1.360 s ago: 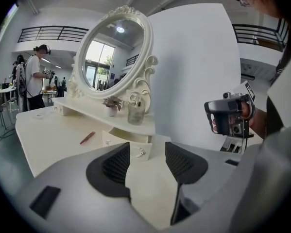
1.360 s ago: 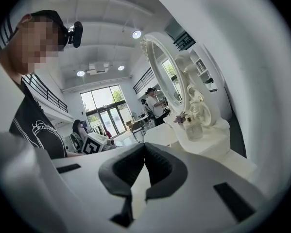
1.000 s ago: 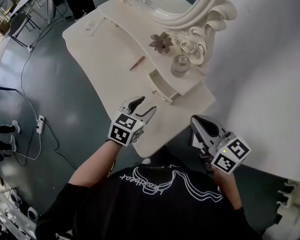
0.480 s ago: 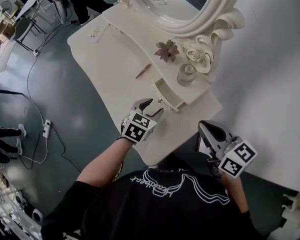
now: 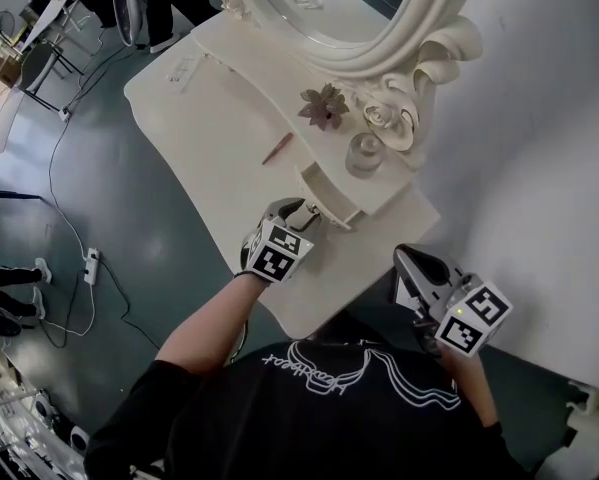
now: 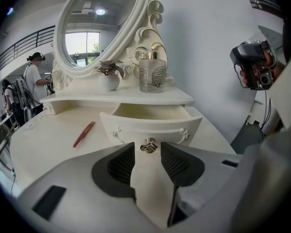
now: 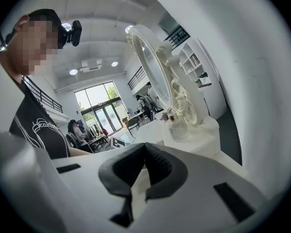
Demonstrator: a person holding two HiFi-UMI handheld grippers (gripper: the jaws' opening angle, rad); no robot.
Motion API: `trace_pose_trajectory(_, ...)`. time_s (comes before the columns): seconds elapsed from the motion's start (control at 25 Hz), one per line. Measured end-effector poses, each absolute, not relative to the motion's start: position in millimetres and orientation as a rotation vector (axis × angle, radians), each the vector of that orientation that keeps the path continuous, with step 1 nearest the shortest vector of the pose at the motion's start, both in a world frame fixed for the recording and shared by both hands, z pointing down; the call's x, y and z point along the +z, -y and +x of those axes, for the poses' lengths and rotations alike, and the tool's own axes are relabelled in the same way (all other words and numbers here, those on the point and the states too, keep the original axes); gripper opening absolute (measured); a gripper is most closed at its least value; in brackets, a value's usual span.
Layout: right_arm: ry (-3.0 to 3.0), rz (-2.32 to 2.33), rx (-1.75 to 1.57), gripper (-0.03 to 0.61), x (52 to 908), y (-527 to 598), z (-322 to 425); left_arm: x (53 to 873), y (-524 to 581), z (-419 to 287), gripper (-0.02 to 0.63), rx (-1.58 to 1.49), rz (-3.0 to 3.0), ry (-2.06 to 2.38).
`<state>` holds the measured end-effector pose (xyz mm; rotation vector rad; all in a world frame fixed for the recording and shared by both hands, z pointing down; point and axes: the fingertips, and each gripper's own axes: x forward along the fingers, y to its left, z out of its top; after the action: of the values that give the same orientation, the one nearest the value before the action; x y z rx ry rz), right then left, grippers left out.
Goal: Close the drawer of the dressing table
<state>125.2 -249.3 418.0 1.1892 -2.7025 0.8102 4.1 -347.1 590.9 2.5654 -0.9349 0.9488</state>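
Observation:
The cream dressing table (image 5: 219,118) has one small drawer (image 5: 324,183) pulled out under its raised shelf. In the left gripper view the drawer's front (image 6: 150,127) faces me, with a silver knob (image 6: 148,146) at its middle. My left gripper (image 6: 147,152) is right at that knob. Its jaws are closing, the knob sits between the fingertips, and a small gap shows on either side of it. From the head view my left gripper (image 5: 301,211) rests low over the tabletop against the drawer front. My right gripper (image 5: 407,268) hangs off the table's right corner, shut and empty (image 7: 145,145).
A glass jar (image 5: 364,155) and a dried flower (image 5: 322,105) stand on the shelf above the drawer, below the oval mirror (image 5: 349,8). A red pen (image 5: 277,148) lies on the tabletop to the left. A white wall runs along the right. Cables and a power strip (image 5: 92,265) lie on the floor.
My left gripper has moved forward and down across the tabletop to the drawer's knob, and its jaws have narrowed. The right gripper has hardly moved.

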Motion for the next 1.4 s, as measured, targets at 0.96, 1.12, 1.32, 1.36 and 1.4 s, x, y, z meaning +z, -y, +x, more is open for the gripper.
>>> trace_pose_trajectory(0.96,2.731,1.24,0.874,0.005,411.4,253.9,131.8,590.0,348.6,5.0,0.097,0.875,2.523,0.927)
trace_pose_trajectory(1.12,2.716,1.254,0.886,0.005,413.9,248.7,137.2,590.1,347.5,8.1,0.097,0.866,2.522,0.924)
trace_pose_trajectory(1.32,2.711,1.265,0.895,0.005,414.4,246.7,138.8,586.9,352.0,11.2,0.097,0.85,2.529,0.93)
trace_pose_trajectory(1.36,2.708,1.266,0.897,0.005,414.8,246.2,139.3,586.7,352.6,12.5,0.097,0.846,2.528,0.927)
trace_pose_trajectory(1.4,2.706,1.268,0.9,0.005,415.4,246.0,140.1,586.7,353.4,13.8,0.097,0.844,2.527,0.923)
